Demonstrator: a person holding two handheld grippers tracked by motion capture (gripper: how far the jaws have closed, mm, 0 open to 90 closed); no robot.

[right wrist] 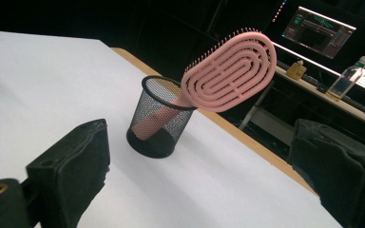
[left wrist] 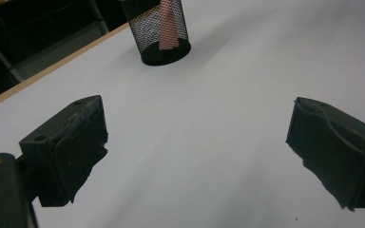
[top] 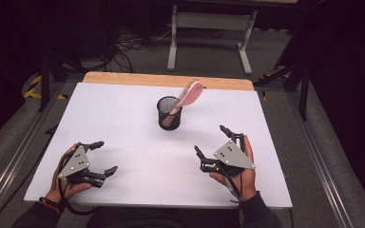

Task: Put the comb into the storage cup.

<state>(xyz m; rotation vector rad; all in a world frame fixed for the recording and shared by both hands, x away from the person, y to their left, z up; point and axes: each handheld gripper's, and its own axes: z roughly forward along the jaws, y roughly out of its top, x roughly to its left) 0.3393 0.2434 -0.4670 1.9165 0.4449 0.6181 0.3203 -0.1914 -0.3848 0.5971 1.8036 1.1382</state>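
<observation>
Hairbrush [top: 190, 94], the pink one, is sitting handle-down in the black mesh cup [top: 169, 113] just above the middle of the high view, with its oval head leaning out over the rim toward the upper right. Biggest thing here is the white table [top: 123, 137], bare apart from the cup. The cup stands upright near the far edge, well apart from both my tongs. My left gripper [top: 100, 157] is down in the lower left of the frame and my right gripper [top: 212, 141] is at lower right; both have their jaws spread wide with nothing between them, resting close to the tabletop. In the right gripper view the brush head is upper middle, cup just below it. So as far as I can judge, the brush is stowed and there's nothing left to grab.
</observation>
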